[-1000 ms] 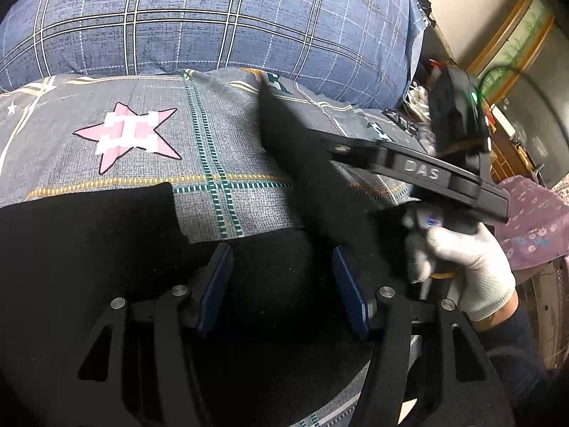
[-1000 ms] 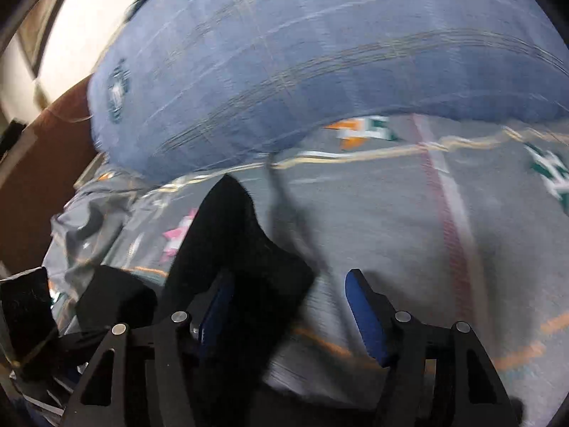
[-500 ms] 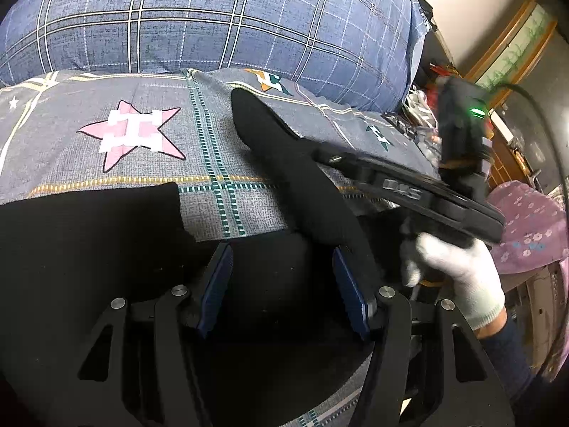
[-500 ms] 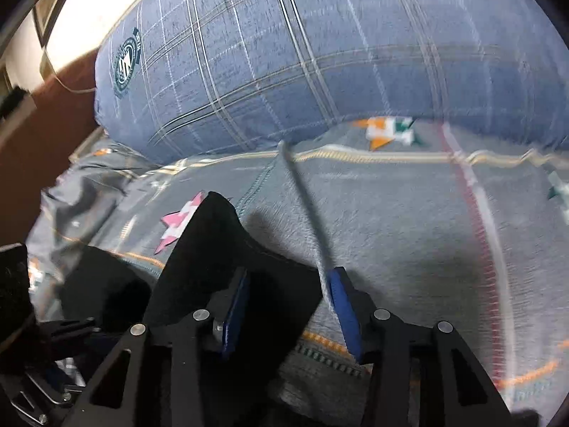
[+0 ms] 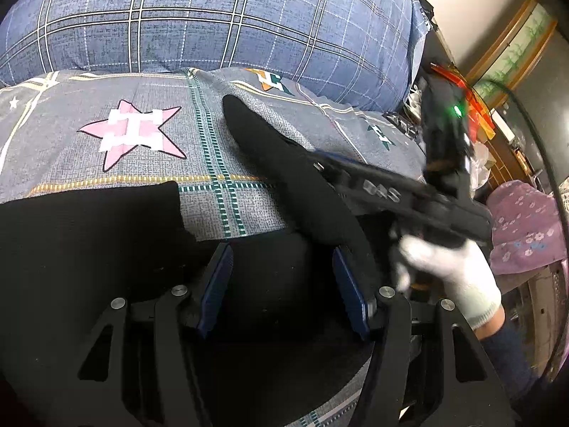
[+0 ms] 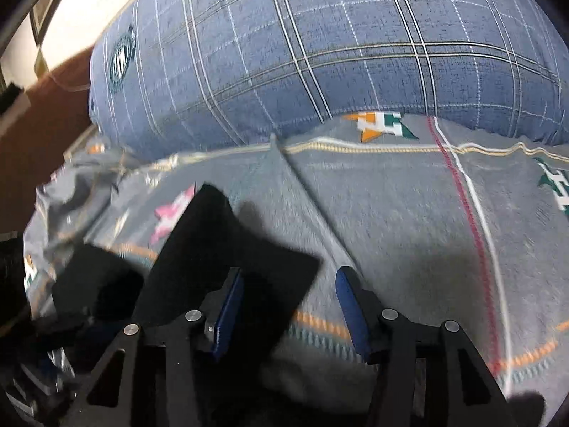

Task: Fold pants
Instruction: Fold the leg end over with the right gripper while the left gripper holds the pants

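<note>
The black pants (image 5: 85, 249) lie on a grey patterned bedsheet (image 5: 117, 163). In the left wrist view my left gripper (image 5: 282, 281) is open, its blue pads either side of a mound of black cloth, not pinching it. One pant leg (image 5: 284, 178) runs up and to the right, next to my right gripper (image 5: 359, 181), held by a white-gloved hand. In the right wrist view my right gripper (image 6: 288, 306) is open; the corner of the black leg (image 6: 227, 256) lies flat by its left pad, released.
A large blue plaid pillow (image 5: 213, 17) lies across the far side of the bed and also fills the top of the right wrist view (image 6: 320, 53). To the right of the bed are a purple flowered cloth (image 5: 526, 220) and cluttered furniture. A brown headboard (image 6: 42, 106) stands at left.
My right gripper closed a little, then opened wide and let the pant leg drop flat onto the sheet, pulling back toward the near edge. My left gripper stayed put.
</note>
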